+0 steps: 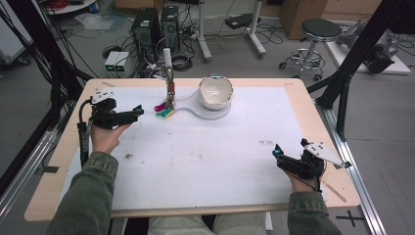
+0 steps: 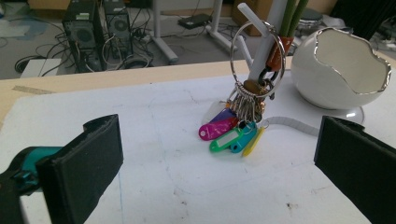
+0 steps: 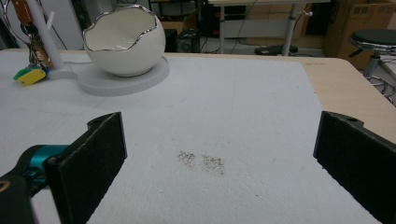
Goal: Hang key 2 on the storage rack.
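A bunch of keys with coloured tags hangs on a large metal ring from a white peg stand; the tags rest on the white mat. Beside it a white egg-shaped bowl with a jagged silver rim sits on a round white base. My left gripper is open at the mat's left, pointing at the keys, a short way from them. My right gripper is open at the near right, with nothing between its jaws.
The white mat covers a wooden table. A small dark stain lies ahead of the right gripper. Computer towers, cables and a stool stand on the floor beyond the far edge.
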A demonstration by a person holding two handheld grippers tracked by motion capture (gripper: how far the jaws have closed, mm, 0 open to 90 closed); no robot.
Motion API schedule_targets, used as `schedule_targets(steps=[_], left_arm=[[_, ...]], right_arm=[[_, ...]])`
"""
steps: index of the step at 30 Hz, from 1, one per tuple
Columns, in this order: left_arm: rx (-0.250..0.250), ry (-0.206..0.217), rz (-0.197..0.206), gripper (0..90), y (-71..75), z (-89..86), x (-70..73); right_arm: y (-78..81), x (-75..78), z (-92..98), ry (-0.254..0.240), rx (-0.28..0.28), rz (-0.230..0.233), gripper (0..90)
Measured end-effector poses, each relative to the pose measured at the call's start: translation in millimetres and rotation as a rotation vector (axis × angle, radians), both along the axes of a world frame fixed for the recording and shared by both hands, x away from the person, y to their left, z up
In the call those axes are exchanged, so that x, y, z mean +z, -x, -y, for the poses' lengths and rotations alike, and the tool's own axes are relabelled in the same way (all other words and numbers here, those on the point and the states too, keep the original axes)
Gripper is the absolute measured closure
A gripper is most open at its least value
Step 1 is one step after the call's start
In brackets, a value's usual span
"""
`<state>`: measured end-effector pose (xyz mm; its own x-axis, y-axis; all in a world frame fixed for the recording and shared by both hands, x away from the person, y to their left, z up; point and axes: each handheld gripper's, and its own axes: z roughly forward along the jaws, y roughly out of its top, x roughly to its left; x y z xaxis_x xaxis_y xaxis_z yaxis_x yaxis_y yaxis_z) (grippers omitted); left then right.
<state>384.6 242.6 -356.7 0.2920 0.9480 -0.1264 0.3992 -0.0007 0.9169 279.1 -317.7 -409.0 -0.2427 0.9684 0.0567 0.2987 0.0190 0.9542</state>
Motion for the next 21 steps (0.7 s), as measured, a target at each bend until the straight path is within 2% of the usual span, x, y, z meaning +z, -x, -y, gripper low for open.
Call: schedule_targets(steps=[6, 21], left_arm=[[-0.002, -0.021, 0.005, 1.7, 9.1, -1.7, -4.2], [-0.01, -0.031, 0.024, 1.7, 32.5, -3.7, -9.9]], right_arm=[[-0.1, -0.4, 0.3, 0.002, 0.003, -0.003, 1.6], [1.0, 0.2, 0.7, -0.007, 0.001, -0.006, 1.6]])
